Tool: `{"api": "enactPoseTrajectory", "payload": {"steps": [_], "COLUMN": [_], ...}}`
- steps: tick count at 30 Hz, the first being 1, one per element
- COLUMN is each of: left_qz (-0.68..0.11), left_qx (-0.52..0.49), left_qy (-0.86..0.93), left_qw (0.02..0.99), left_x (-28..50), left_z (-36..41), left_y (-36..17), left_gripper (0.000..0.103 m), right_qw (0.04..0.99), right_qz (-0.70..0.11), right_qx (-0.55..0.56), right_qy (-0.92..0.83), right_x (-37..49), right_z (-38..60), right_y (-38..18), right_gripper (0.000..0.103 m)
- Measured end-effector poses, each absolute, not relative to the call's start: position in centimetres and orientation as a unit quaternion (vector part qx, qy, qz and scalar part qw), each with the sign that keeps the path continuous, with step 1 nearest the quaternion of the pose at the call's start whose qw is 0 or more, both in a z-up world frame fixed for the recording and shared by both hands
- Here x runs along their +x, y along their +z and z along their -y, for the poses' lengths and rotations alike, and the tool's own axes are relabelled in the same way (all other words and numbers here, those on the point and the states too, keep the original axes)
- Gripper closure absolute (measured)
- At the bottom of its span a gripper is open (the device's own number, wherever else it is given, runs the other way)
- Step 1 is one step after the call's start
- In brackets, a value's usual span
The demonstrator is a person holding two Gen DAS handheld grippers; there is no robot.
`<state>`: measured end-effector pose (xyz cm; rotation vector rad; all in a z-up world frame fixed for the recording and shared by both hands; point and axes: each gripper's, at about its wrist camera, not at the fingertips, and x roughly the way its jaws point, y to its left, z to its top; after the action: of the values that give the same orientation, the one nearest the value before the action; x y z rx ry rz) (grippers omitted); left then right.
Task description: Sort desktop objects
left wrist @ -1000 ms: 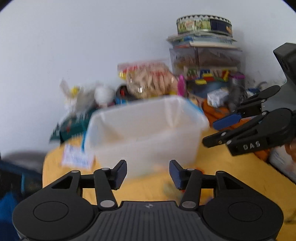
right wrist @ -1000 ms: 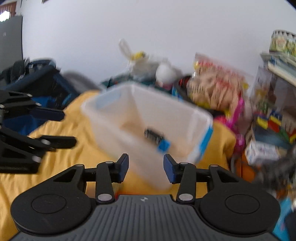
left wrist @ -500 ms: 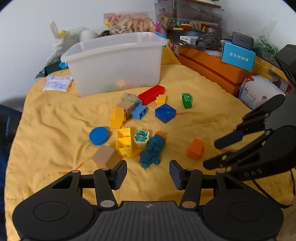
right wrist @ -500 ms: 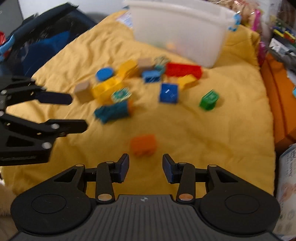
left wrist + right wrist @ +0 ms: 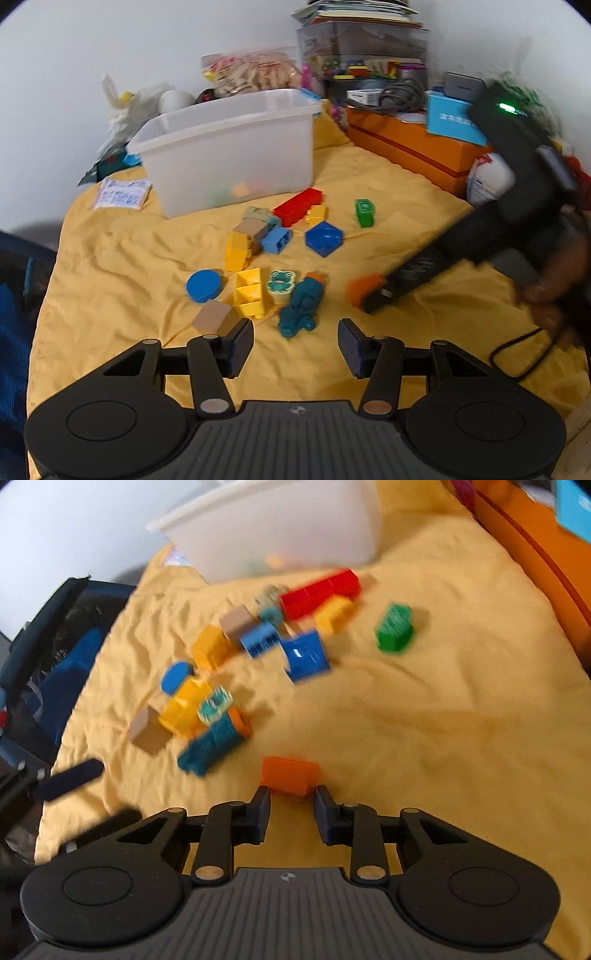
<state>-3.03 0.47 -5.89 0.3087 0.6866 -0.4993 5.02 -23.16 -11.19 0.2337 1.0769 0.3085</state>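
Several toy blocks lie on a yellow cloth [image 5: 388,206]: a red brick [image 5: 298,205], a green block [image 5: 365,212], a blue block [image 5: 324,239], a blue disc [image 5: 203,285], a teal figure [image 5: 301,308] and a tan cube [image 5: 214,318]. A translucent white bin [image 5: 229,155] stands behind them. An orange block [image 5: 290,774] sits at my right gripper [image 5: 291,797]. The jaws are closing and the tips touch the block's two near sides. My left gripper [image 5: 295,347] hovers open over bare cloth, just in front of the tan cube and teal figure.
Orange boxes [image 5: 413,147] with a blue carton [image 5: 452,120] line the right side. Bags and a clear storage box [image 5: 362,55] stand against the back wall. A white packet [image 5: 120,192] lies left of the bin. A dark blue bag [image 5: 55,653] sits off the cloth's left edge.
Both views swung down from the bin to the blocks on the cloth. My right gripper dropped onto the orange block and its jaws narrowed. The left gripper stayed open.
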Motion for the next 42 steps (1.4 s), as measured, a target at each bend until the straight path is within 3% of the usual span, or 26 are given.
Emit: {"api": "enactPoseTrajectory", "payload": {"steps": [1, 10, 11, 12, 14, 20, 22, 24, 29, 33, 36, 39, 42], "left_qz": [-0.328, -0.294, -0.302, -0.312, -0.333, -0.359, -0.358, -0.369, -0.420, -0.467, -0.490, -0.448, -0.408], "left_qx": [0.155, 0.251, 0.256, 0.260, 0.261, 0.247, 0.243, 0.198, 0.017, -0.100, -0.043, 0.077, 0.113], "left_qy": [-0.244, -0.215, -0.214, -0.212, -0.198, -0.200, -0.211, -0.251, -0.311, -0.376, -0.339, -0.280, -0.270], "left_qw": [0.899, 0.897, 0.893, 0.889, 0.884, 0.878, 0.877, 0.873, 0.853, 0.794, 0.802, 0.846, 0.865], "left_x": [-3.0, 0.7, 1.5, 2.3, 3.7, 5.2, 5.1, 5.0, 3.2, 1.1, 0.6, -0.9, -2.1], "left_z": [-0.2, 3.1, 3.3, 3.5, 3.6, 2.1, 1.8, 1.2, -2.4, -3.8, -3.0, -2.1, -2.1], "left_y": [-6.0, -8.5, -8.9, -9.4, -9.7, -10.3, -10.3, -9.6, -6.5, -7.2, -9.4, -9.4, -7.8], "left_gripper": [0.048, 0.048, 0.054, 0.069, 0.082, 0.081, 0.084, 0.100, 0.100, 0.099, 0.098, 0.093, 0.088], "right_qw": [0.846, 0.873, 0.874, 0.874, 0.875, 0.878, 0.880, 0.880, 0.882, 0.879, 0.876, 0.873, 0.873], "right_qz": [-0.503, -0.458, -0.457, -0.457, -0.455, -0.447, -0.442, -0.442, -0.440, -0.447, -0.454, -0.456, -0.453], "right_qx": [0.097, -0.009, -0.011, -0.011, -0.010, -0.035, -0.045, -0.048, -0.042, -0.031, -0.028, -0.032, -0.043], "right_qy": [0.150, 0.165, 0.165, 0.165, 0.164, 0.166, 0.168, 0.167, 0.162, 0.160, 0.161, 0.168, 0.176], "right_x": [5.3, 4.4, 4.1, 3.8, 3.3, 1.8, 1.5, 1.5, 1.5, 1.6, 1.9, 2.0, 2.1], "right_z": [22.7, 21.2, 21.4, 21.6, 21.9, 21.7, 21.7, 21.7, 22.4, 22.9, 22.8, 22.3, 21.8], "right_y": [-11.2, -10.2, -10.1, -10.0, -9.7, -9.3, -9.2, -9.2, -9.0, -9.2, -9.5, -9.6, -9.5], "right_gripper": [0.088, 0.089, 0.089, 0.089, 0.089, 0.088, 0.088, 0.088, 0.088, 0.088, 0.088, 0.087, 0.086]}}
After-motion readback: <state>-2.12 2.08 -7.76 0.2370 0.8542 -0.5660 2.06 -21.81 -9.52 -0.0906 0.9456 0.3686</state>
